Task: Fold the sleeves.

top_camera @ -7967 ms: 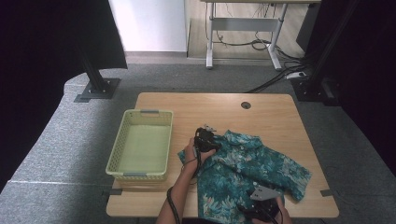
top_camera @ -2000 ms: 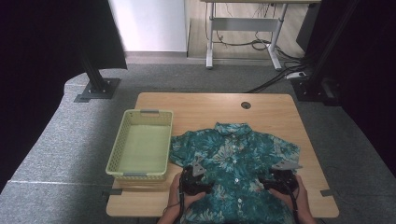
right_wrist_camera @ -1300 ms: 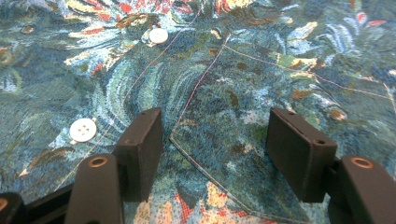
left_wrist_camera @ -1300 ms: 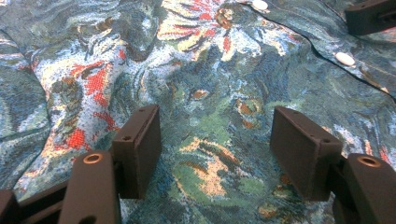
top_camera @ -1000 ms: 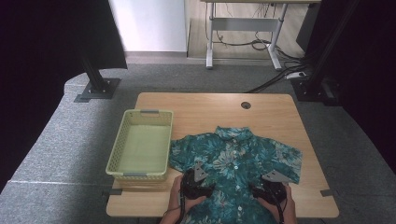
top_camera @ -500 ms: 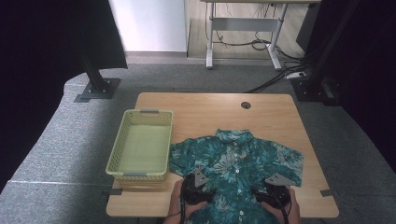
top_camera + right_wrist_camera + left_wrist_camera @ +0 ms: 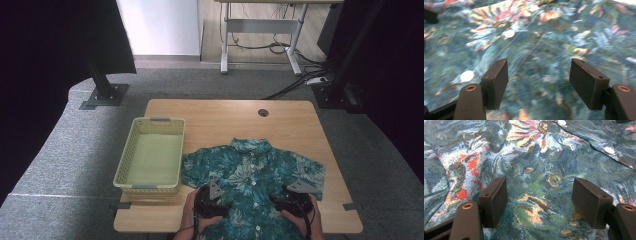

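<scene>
A teal short-sleeved shirt [image 7: 252, 172] with a leaf and flower print lies spread front up on the wooden table [image 7: 225, 117], its collar pointing away from me and its hem hanging over the near edge. My left gripper [image 7: 212, 198] rests on the shirt's lower left part and my right gripper [image 7: 295, 198] on its lower right. In the left gripper view the left gripper [image 7: 541, 202] has just been opening, with flat cloth [image 7: 534, 170] under the gap and nothing pinched. In the right gripper view the right gripper [image 7: 541, 82] has also just been opening over the button placket [image 7: 524, 60].
A pale yellow plastic basket [image 7: 131, 165] with nothing in it stands on the table's left side, close to the shirt's left sleeve. Bare wood lies beyond the collar around a round cable hole [image 7: 263, 112]. Black stands and curtains flank the table.
Eight seconds ago the shirt lay bunched up; now it is spread flat. Over the last second it slid slightly toward the near edge, and both hands hardly moved.
</scene>
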The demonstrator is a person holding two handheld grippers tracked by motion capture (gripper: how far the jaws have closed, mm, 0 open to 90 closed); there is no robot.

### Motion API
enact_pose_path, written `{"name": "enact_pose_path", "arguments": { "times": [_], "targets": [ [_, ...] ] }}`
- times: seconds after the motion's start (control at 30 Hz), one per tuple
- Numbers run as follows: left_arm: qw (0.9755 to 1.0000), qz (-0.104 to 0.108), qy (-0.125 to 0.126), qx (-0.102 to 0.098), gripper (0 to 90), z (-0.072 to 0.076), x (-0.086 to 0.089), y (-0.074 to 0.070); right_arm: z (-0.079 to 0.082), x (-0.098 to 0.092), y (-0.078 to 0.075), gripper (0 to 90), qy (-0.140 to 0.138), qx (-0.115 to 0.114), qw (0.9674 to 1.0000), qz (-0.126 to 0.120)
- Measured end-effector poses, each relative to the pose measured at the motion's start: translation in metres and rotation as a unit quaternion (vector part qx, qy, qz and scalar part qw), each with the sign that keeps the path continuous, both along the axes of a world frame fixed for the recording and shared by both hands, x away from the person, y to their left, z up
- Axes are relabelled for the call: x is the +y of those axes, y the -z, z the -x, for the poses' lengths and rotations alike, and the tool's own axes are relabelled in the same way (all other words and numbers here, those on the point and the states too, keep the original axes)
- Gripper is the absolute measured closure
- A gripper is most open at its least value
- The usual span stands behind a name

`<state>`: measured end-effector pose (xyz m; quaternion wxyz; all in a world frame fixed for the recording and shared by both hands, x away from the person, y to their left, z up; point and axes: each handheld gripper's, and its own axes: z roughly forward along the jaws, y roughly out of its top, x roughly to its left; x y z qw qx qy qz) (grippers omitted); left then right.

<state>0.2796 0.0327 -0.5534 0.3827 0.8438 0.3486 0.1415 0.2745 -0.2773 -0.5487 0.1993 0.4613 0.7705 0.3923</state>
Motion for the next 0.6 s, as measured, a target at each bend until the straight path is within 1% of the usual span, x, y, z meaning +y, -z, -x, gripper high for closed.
{"name": "enact_pose_path", "arguments": {
  "times": [0.07,0.13,0.17,0.23,0.3,0.37,0.47,0.53,0.6],
  "targets": [
    [1.0,-0.002,0.0,-0.001,28.4,0.0,0.0,0.0,-0.004,-0.004,-0.002,30.8,0.003,-0.002,1.0,-0.001],
    [1.0,-0.006,0.0,-0.003,28.4,0.0,-0.001,0.0,-0.008,-0.008,-0.004,30.9,0.008,-0.007,0.9998,0.019],
    [1.0,-0.008,0.002,-0.005,27.9,0.0,-0.002,0.0,-0.01,-0.01,-0.006,31.1,0.01,-0.007,0.9998,0.018],
    [0.9999,-0.012,0.002,-0.006,27.4,0.0,-0.003,0.0,-0.013,-0.014,-0.01,31.4,0.011,-0.004,0.9999,0.006],
    [0.9999,-0.01,0.002,-0.005,27.4,0.0,-0.002,0.0,-0.014,-0.017,-0.014,31.2,0.011,-0.001,0.9999,-0.002],
    [1.0,-0.008,0.002,-0.004,27.4,0.0,-0.002,0.0,-0.017,-0.02,-0.017,31.0,0.011,0.0,0.9999,0.004],
    [1.0,-0.008,0.002,-0.004,27.4,0.0,-0.002,0.0,-0.021,-0.024,-0.021,31.0,-0.001,0.012,0.9999,0.008],
    [0.9999,-0.009,0.001,-0.005,27.4,0.0,-0.002,0.0,-0.023,-0.026,-0.023,31.3,-0.002,0.006,0.9999,0.014],
    [1.0,-0.008,-0.001,-0.004,27.5,-0.001,-0.002,0.0,-0.025,-0.029,-0.025,31.7,-0.008,0.006,0.9999,0.009]
  ]
}}
